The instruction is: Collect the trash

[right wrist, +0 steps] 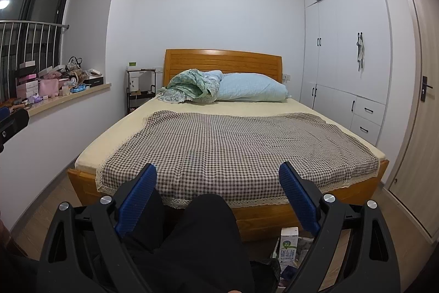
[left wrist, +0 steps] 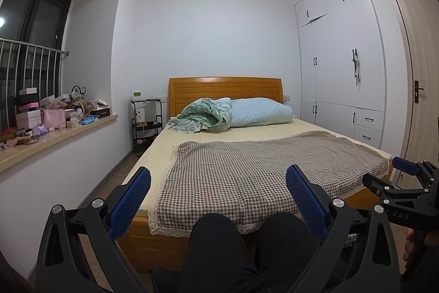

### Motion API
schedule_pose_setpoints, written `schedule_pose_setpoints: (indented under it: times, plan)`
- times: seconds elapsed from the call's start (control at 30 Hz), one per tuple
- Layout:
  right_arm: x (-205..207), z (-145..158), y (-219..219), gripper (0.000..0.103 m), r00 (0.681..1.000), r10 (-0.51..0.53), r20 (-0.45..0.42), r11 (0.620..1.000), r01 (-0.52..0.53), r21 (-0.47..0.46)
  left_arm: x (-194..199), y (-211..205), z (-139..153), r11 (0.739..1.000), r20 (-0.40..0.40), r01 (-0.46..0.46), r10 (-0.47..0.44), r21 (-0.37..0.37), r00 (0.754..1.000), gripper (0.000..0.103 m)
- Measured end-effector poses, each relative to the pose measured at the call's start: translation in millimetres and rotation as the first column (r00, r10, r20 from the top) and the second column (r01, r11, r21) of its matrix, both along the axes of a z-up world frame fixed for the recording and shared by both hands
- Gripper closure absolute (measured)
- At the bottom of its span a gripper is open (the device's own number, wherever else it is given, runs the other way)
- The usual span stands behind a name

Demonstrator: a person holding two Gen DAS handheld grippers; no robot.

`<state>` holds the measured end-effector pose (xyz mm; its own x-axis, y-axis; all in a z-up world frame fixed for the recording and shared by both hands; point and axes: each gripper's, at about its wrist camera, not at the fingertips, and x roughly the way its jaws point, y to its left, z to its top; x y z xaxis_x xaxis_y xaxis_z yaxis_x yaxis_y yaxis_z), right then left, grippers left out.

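Left wrist view: the left claw (left wrist: 218, 184) is spread wide and holds nothing, pointing over the person's knees (left wrist: 216, 240) at the bed (left wrist: 164, 136). The right claw (left wrist: 395, 175) enters at 3 o'clock, seen side-on; its spread is hard to judge here. No trash shows in this view; the cluttered sill (left wrist: 68, 128) at 9 o'clock holds boxes and bags, and I cannot tell whether any of it is waste. The risk, I judge, is grabbing a keepsake there by mistake.

Right wrist view: the right claw (right wrist: 218, 180) is also spread and empty. The trash sits at 5 o'clock on the floor: a carton (right wrist: 288, 246) among crumpled paper, partly hidden behind the right finger and the knees. Reaching down blind could knock the carton over or snag the checked cloth (right wrist: 233, 144). What holds the pile is cut off.
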<state>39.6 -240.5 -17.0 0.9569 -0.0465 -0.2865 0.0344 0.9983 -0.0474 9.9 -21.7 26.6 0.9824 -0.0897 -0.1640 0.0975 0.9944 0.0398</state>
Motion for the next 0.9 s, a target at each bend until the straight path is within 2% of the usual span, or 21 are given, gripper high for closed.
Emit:
schedule_pose_setpoints:
  times: [0.8, 0.9]
  plan:
    - [-1.3, 1.0, 0.8, 0.016, 1.000, -0.008, 0.006, 1.000, 0.008, 0.002, -2.5, -7.0, -3.5, 1.000, -0.017, -0.002, 0.002, -0.007, 1.000, 0.007]
    - [-1.4, 0.5, 1.4, 0.016, 1.000, -0.008, 0.004, 1.000, 0.008, 0.001, 0.6, -5.3, -5.1, 1.000, -0.039, 0.013, -0.014, -0.022, 0.999, 0.007]
